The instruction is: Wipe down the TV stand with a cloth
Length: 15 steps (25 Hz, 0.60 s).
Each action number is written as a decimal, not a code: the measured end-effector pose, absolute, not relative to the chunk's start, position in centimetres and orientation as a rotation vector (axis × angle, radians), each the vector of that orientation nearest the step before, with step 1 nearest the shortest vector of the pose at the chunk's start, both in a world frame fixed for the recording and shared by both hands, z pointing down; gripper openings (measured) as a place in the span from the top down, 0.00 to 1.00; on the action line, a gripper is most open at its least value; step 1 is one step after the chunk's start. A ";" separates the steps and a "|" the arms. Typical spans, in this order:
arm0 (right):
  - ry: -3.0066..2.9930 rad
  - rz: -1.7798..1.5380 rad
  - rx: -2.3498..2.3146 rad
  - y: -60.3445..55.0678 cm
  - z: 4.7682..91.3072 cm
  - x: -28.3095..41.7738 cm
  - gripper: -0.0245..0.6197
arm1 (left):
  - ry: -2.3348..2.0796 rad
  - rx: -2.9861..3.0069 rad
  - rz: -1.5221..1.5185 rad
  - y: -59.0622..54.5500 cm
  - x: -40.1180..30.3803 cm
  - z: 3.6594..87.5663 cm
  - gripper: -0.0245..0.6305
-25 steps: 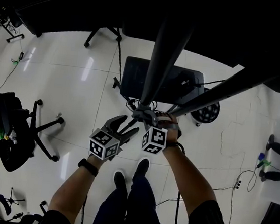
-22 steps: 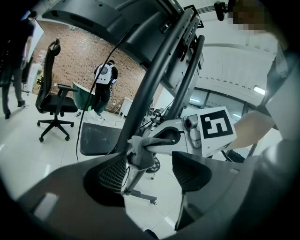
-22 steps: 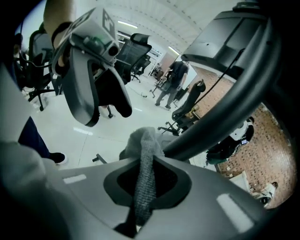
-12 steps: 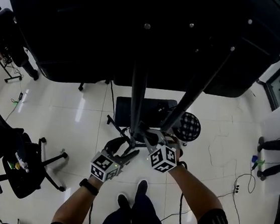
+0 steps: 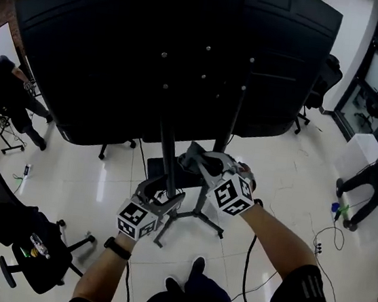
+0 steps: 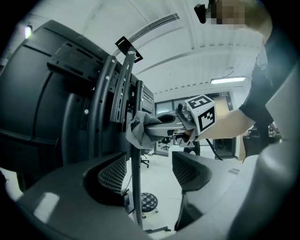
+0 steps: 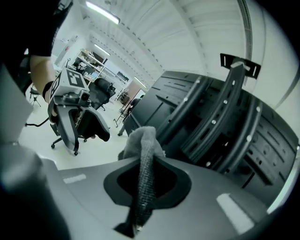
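Observation:
The TV stand's two black poles (image 5: 167, 158) rise to the back of a large black TV (image 5: 153, 53); its legs (image 5: 194, 219) spread over the white floor. My right gripper (image 5: 200, 162) is shut on a grey cloth (image 5: 194, 157) and holds it against the poles just under the TV. In the right gripper view the cloth (image 7: 143, 154) stands pinched in the right gripper (image 7: 143, 185), with the TV's mounting rails (image 7: 220, 117) beyond. My left gripper (image 5: 160, 194) is open lower down at the left pole. The left gripper view shows that pole (image 6: 136, 187) between the jaws of the left gripper (image 6: 147, 176), and the cloth (image 6: 138, 131) above.
A black office chair (image 5: 34, 244) stands at the lower left, another chair base (image 5: 118, 146) behind the stand. One person (image 5: 5, 90) is at the far left, another (image 5: 370, 183) bends at the right beside a white box (image 5: 356, 150). Cables (image 5: 326, 232) trail on the floor.
Both grippers have climbed the poles from the low junction near the base to just under the TV. The head view has tilted up, so the TV's back now fills the top.

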State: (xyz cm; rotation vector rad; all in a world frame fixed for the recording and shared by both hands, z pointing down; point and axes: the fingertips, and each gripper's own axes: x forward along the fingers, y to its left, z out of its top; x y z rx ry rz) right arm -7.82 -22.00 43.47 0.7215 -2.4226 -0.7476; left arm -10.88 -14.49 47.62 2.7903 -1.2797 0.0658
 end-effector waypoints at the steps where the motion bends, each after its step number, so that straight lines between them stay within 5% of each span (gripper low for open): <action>1: -2.412 -0.784 0.732 -22.2 41.9 -7.4 0.94 | -1.284 2.816 0.060 -14.6 -10.6 46.2 0.46; 15: -2.384 -1.146 0.818 -25.5 23.5 -2.9 0.94 | -1.349 3.008 -0.113 -18.2 -5.1 29.1 0.46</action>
